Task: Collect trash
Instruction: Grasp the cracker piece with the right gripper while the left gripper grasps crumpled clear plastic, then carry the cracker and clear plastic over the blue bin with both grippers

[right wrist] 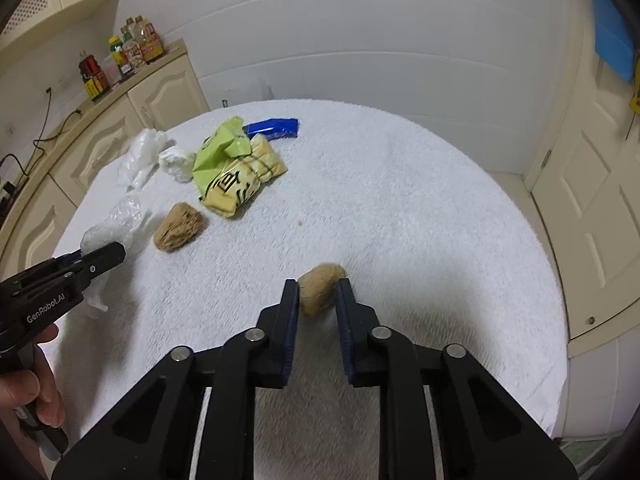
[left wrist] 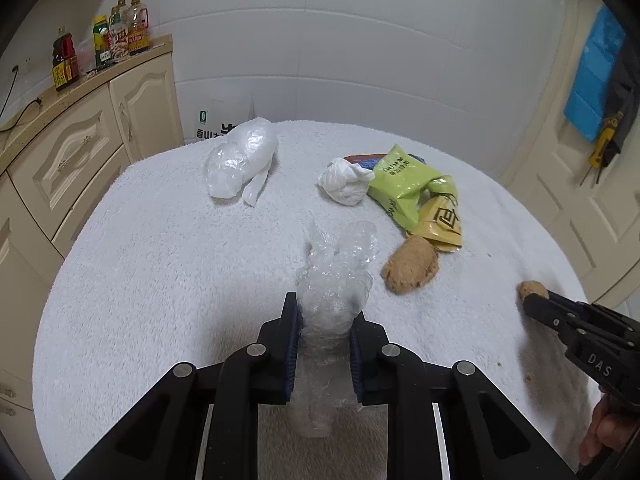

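Left gripper (left wrist: 326, 316): jaws clamped on a crumpled clear plastic wrap (left wrist: 334, 276), low centre of the left wrist view; the wrap bulges up past the pads and trails down between the arms. Right gripper (right wrist: 318, 294): jaws closed on a small brown fibrous lump (right wrist: 318, 288), centre of the right wrist view, on the white towel-covered tabletop (right wrist: 400, 200).

Left wrist view only: the right gripper's side at the right edge, stamped "DAS"; a white sack with a green logo and dark characters behind the tabletop, upper centre-left; a blue panel hanging by the door, upper right.

Right wrist view only: the left gripper's side at the left edge, lettered "GenRobot.AI", a hand (right wrist: 36, 376) round its handle; the blue packet (right wrist: 274, 128) in full, upper centre-left, beyond the wrappers.

Both views: a larger brown lump (left wrist: 410, 266) loose on the towel, just below a yellow wrapper (left wrist: 442, 222) with a bold black character; a green wrapper (left wrist: 400, 184) with small print, too small to read; a wadded white tissue (left wrist: 346, 182) touching it; a white plastic bag (left wrist: 240, 158) well apart to the left. Labelled bottles (left wrist: 100, 52) on the cream cabinet, upper left; labels illegible.
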